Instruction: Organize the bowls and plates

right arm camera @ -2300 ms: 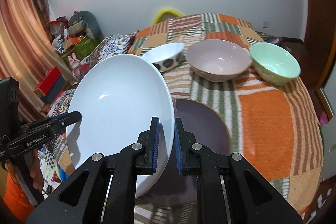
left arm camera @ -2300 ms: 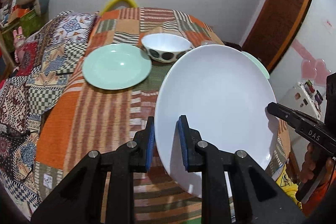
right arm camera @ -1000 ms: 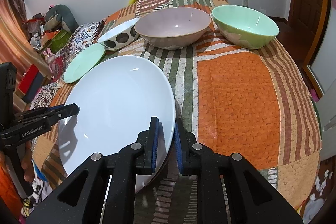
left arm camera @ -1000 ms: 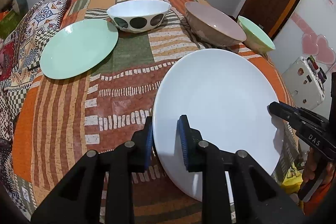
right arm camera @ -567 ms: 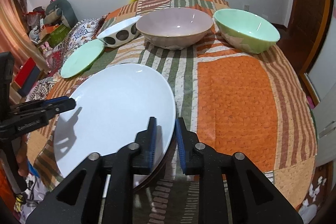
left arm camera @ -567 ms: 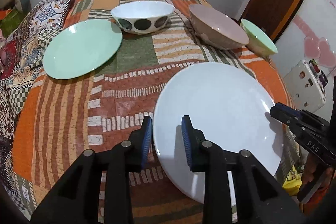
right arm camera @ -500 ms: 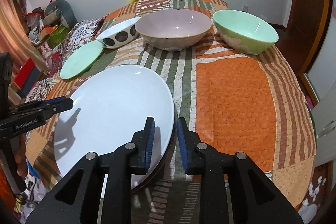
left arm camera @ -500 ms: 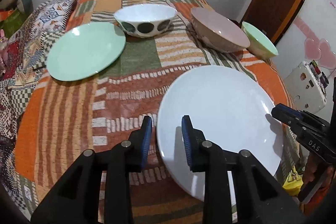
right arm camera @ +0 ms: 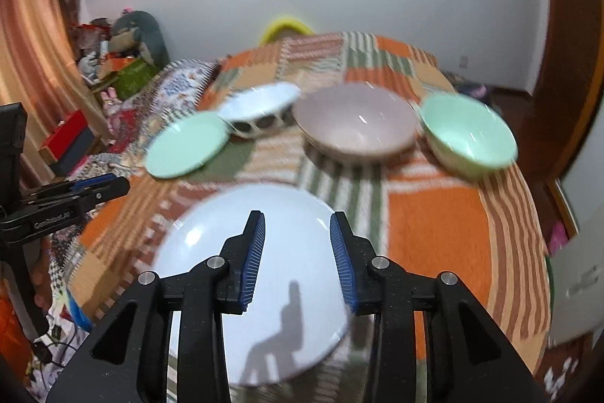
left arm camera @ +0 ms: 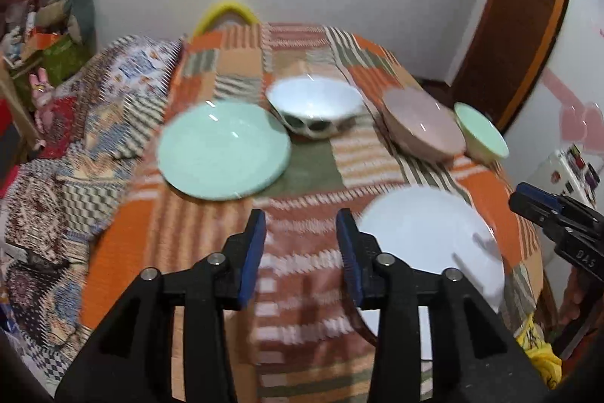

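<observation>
A large white plate (left arm camera: 426,237) (right arm camera: 196,252) lies flat at the near edge of the patchwork-covered table (left arm camera: 211,240). My left gripper (left arm camera: 300,218) hovers to its left, jaws opening, with only cloth showing between them. My right gripper (right arm camera: 296,220) hangs above the plate's near right part, jaws opening, pads clear of it. Each gripper shows in the other's view: the right gripper (left arm camera: 536,203) and the left gripper (right arm camera: 98,186). Farther back stand a mint plate (left arm camera: 222,155) (right arm camera: 185,144), a white dotted bowl (left arm camera: 315,108) (right arm camera: 260,114), a pink bowl (left arm camera: 422,131) (right arm camera: 356,123) and a green bowl (left arm camera: 481,138) (right arm camera: 468,133).
A patterned quilt (left arm camera: 75,146) hangs off the table's left side, with a cluttered pile (right arm camera: 117,63) beyond it. A yellow chair back (left arm camera: 226,12) rises behind the far edge. A wooden door frame (left arm camera: 528,44) and a white cabinet (left arm camera: 570,172) stand on the right.
Both grippers held the white plate by its rim, set it down flat, then opened and let go. Both have since lifted and pulled back from it.
</observation>
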### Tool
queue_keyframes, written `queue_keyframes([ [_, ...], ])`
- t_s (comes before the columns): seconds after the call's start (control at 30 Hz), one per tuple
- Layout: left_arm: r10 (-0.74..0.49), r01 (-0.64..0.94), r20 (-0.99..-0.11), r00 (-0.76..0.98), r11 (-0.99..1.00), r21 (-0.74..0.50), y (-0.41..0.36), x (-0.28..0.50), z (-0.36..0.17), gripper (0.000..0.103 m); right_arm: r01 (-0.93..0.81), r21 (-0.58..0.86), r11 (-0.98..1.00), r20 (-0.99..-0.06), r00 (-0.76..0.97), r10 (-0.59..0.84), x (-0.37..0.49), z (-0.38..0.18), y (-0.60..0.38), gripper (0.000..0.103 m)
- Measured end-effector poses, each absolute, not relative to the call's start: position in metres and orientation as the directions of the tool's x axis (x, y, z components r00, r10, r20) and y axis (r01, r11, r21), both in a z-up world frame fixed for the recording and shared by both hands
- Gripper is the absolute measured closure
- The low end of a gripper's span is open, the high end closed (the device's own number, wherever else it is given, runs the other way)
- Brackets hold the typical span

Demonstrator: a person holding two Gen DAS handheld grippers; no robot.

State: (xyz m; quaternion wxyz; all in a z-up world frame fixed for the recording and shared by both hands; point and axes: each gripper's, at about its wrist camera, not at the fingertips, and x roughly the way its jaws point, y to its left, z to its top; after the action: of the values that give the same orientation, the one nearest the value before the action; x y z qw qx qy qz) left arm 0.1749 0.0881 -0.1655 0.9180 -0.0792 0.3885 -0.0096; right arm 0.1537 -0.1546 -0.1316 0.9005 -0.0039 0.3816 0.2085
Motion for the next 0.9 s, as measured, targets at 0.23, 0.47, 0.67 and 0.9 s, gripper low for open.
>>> queue_keyframes([
  [0.23,0.010,-0.134,-0.670,0.743,0.982,-0.134,0.134,0.179,-0.141,0.058,-0.463,0.145,0.875,-0.623,0.644,0.444,0.174,-0.099,-0.119,0.070],
  [0.47,0.075,-0.198,-0.663,0.745,0.974,-0.112,0.179,0.191,-0.138,0.054,-0.502,0.203,0.841,-0.616,0.602,0.508,0.203,-0.099,-0.089,0.066],
  [0.67,0.080,-0.230,-0.694,0.716,0.965,-0.126,0.216,0.216,-0.157,0.054,-0.505,0.206,0.838,-0.661,0.559,0.500,0.227,-0.120,-0.059,0.066],
  [0.9,0.032,-0.227,-0.741,0.671,0.960,-0.165,0.251,0.252,-0.199,0.054,-0.533,0.182,0.826,-0.732,0.488,0.476,0.253,-0.153,-0.019,0.066],
])
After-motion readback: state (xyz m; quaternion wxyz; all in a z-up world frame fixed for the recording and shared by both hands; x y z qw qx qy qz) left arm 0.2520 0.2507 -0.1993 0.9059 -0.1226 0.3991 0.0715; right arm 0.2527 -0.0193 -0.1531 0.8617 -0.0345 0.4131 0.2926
